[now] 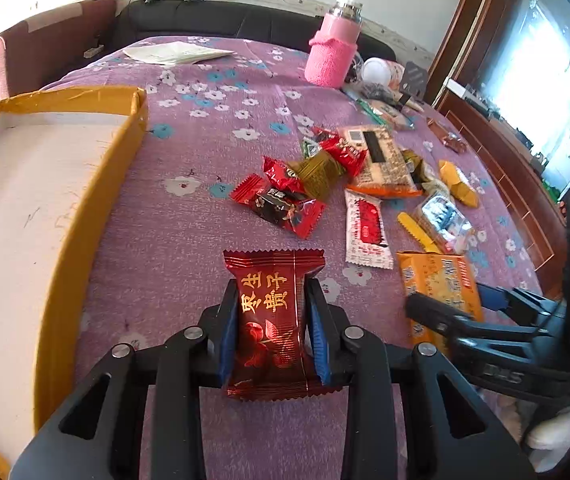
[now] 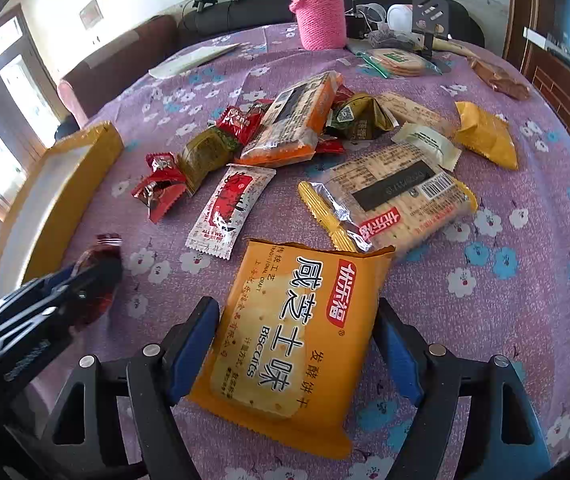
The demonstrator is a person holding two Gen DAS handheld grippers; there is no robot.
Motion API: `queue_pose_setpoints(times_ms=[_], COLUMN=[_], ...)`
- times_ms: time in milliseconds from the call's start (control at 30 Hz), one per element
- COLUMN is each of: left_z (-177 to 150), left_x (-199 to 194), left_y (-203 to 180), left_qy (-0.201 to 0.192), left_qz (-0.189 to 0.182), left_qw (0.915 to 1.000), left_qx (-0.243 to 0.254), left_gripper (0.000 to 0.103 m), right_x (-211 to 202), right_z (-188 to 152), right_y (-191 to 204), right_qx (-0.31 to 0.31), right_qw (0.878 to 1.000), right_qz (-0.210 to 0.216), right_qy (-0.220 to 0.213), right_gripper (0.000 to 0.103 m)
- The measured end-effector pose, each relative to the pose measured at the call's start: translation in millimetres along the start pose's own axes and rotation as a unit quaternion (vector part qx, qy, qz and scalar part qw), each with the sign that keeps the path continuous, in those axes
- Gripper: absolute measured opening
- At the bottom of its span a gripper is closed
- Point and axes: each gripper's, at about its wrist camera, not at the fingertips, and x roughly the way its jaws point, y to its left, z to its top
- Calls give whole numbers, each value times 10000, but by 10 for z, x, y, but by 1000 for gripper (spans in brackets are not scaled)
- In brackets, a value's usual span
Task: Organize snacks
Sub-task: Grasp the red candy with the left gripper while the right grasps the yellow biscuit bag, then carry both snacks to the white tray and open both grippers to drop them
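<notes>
My left gripper (image 1: pixel 272 292) is shut on a dark red candy packet (image 1: pixel 273 320) with gold characters, held just above the purple cloth; the packet also shows in the right wrist view (image 2: pixel 99 280). My right gripper (image 2: pixel 297 316) is open around an orange biscuit packet (image 2: pixel 289 332), which lies flat between the blue pads and also shows in the left wrist view (image 1: pixel 441 284). A pile of snacks lies mid-table: red candies (image 1: pixel 281 196), a white sachet (image 2: pixel 231 210), cracker packs (image 2: pixel 393 200). The open yellow box (image 1: pixel 45 216) stands at the left and holds nothing.
A pink-sleeved bottle (image 2: pixel 319 12) stands at the far edge with clutter (image 2: pixel 401 60) beside it. White papers (image 1: pixel 177 53) lie at the back. A yellow wrapped snack (image 2: pixel 485 136) sits at the right. A sofa and wooden furniture surround the table.
</notes>
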Motion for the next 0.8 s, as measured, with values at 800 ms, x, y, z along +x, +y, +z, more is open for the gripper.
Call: queue_pose_setpoints(times_ms=[800], left_z=[174], left_x=[-1394], left_y=[1379], left_qy=[-1400], left_qz=[810], left_qw=[9821], left_qx=[-966], left_gripper=[29], right_x=[-853], right_z=[337], right_y=[947], right_qx=[-435], right_qw=[9787], right_qz=[1888], right_qy=[-685], right_gripper=[73])
